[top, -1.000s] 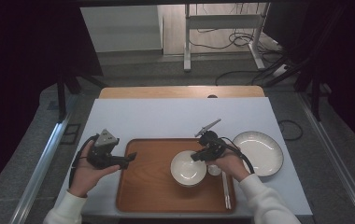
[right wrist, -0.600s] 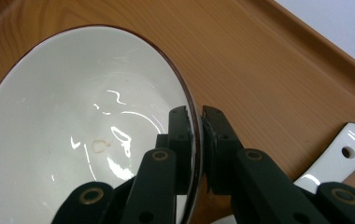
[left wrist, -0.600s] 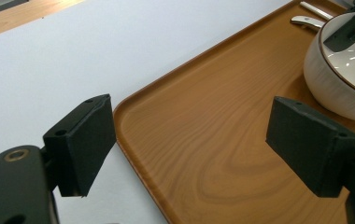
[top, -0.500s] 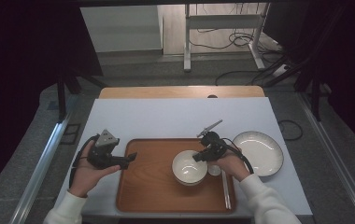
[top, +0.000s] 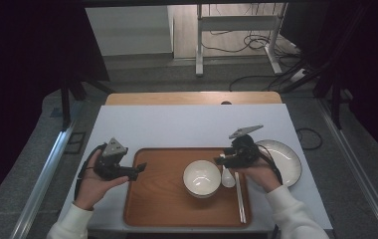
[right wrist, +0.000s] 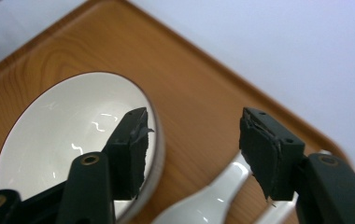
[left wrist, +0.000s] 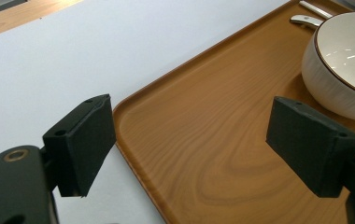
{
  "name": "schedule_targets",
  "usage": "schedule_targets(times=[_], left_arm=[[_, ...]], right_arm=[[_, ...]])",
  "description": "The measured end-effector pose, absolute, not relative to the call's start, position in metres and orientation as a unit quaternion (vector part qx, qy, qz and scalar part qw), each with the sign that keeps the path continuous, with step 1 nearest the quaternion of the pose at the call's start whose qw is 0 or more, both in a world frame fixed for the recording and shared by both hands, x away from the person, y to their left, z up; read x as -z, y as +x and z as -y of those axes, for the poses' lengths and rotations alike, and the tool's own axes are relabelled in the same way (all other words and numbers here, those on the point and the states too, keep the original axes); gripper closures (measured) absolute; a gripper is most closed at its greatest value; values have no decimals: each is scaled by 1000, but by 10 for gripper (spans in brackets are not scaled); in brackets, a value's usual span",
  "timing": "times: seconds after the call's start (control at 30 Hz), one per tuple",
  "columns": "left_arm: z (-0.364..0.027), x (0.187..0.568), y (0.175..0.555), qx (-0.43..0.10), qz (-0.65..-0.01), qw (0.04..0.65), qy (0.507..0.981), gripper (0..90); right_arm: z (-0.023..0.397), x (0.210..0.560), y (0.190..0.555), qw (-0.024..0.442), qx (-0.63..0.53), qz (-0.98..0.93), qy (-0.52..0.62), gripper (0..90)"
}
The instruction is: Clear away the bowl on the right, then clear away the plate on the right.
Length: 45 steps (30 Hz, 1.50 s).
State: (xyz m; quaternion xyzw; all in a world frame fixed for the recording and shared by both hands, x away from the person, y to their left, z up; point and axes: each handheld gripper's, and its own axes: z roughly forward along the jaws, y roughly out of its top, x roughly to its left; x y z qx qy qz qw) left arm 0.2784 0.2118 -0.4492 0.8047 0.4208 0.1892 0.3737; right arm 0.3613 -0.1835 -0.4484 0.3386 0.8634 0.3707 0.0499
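Hovering with jaws just spread and nothing between them, the right gripper [top: 220, 160] sits over the bowl's [top: 202, 178] rim on the tray [top: 152, 209]. Glazed, rigid, slippery and breakable, it wants a rim pinch. The left gripper [top: 140, 168] stands spread, empty.

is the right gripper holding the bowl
No, in the right gripper view the right gripper stands open above the tray, its pads clear of the bowl.
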Motion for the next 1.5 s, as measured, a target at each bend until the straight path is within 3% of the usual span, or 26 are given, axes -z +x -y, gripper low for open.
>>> schedule_targets(times=[0.43,1.5], left_arm=[[-212,448,280,-190,-420,377,803,154],[-210,445,275,-183,-419,391,799,154]], right_arm=[[235,439,357,80,-408,-833,366,397],[313,423,364,129,-395,-802,429,385]])
